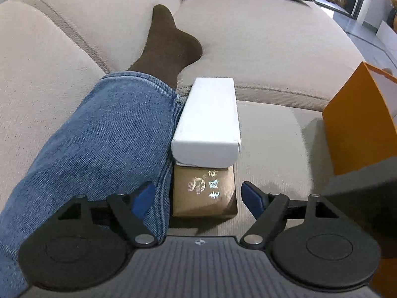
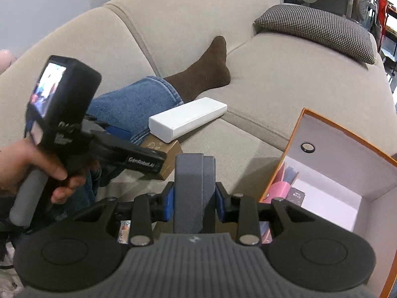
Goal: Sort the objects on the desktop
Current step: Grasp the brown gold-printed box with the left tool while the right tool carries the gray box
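A long white box (image 1: pixel 208 121) lies on the sofa seat with its near end propped on a small brown box with gold characters (image 1: pixel 204 193). My left gripper (image 1: pixel 198 196) is open, its blue pads wide apart on either side of the brown box and not touching it. In the right wrist view the white box (image 2: pixel 188 121) and the brown box (image 2: pixel 168 159) sit left of an open orange box (image 2: pixel 330 173). My right gripper (image 2: pixel 194 200) is shut on a flat grey case (image 2: pixel 193 186) held upright above the seat.
A person's leg in blue jeans (image 1: pixel 99 136) with a brown sock (image 1: pixel 168 47) lies against the left side of both boxes. The orange box (image 1: pixel 357 124) stands at the right and holds a pink item (image 2: pixel 280 188). A houndstooth cushion (image 2: pixel 317 29) rests at the back.
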### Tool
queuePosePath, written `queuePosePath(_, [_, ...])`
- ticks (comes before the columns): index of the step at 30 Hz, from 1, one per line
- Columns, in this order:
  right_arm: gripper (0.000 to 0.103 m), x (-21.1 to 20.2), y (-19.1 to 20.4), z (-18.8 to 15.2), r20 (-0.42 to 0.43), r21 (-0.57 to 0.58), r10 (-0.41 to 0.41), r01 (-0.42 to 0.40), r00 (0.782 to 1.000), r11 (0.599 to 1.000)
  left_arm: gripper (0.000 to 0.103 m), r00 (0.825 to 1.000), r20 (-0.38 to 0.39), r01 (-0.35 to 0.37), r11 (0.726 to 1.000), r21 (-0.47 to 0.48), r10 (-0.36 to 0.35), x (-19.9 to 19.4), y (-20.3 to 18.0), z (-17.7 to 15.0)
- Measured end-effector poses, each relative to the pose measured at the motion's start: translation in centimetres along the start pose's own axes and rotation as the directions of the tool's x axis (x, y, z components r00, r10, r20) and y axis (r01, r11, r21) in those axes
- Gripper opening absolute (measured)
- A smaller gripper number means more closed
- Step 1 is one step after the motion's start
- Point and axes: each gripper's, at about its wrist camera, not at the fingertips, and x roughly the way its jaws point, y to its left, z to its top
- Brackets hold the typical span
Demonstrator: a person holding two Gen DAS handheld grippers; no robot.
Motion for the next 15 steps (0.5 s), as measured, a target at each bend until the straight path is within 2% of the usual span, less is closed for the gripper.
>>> queuePosePath(1, [0.035,-0.2,-0.2,0.0,0.007,0.004,0.006,-0.006,1.000,1.000,0.095,1.000,-0.003,-0.004,1.000,0.008,0.004,0.3,-0.2,0.1])
queuePosePath(4, [0.035,-1.0,-0.7,0.0,0.033,0.031,0.021,-0.022,0.999,0.999,0.096,1.000,-0.011,-0.004,1.000,0.027,0.004,0.9,-0.7,0.4])
queuePosePath(6, [0.035,-1.7,-1.0,0.1,0.055,0.045,0.029,-0.032,0.998,0.998,0.096,0.998,-0.045,0.047,0.999,0.018,-0.046,1.9,-0.6,0.7])
queuePosePath(7, [0.035,-2.1,-1.2,0.2,0.064,0.049,0.029,-0.032,0.998,0.998,0.093,0.996,-0.063,0.058,0.998,0.003,-0.058,2.5,-0.4,0.8])
queuePosePath(9, [0.035,-2.6,-1.3,0.2,0.077,0.050,0.023,-0.027,0.997,0.998,0.082,0.997,-0.067,0.028,1.000,-0.001,-0.028,3.1,-0.4,1.0])
queuePosePath(11, [0.035,-2.9,-1.5,0.2,0.083,0.057,0.014,-0.019,0.996,0.998,0.078,0.998,-0.062,0.029,1.000,-0.005,-0.029,3.0,-0.5,1.0])
queuePosePath(12, [0.035,-3.1,-1.6,0.2,0.085,0.061,0.011,-0.017,0.996,0.998,0.070,0.998,-0.059,0.013,1.000,0.000,-0.013,3.0,-0.6,0.9])
queuePosePath(15, [0.035,-3.7,-2.1,0.1,0.097,0.082,0.010,-0.018,0.995,0.996,0.070,0.998,-0.050,0.044,0.999,-0.020,-0.044,2.6,-0.1,0.5])
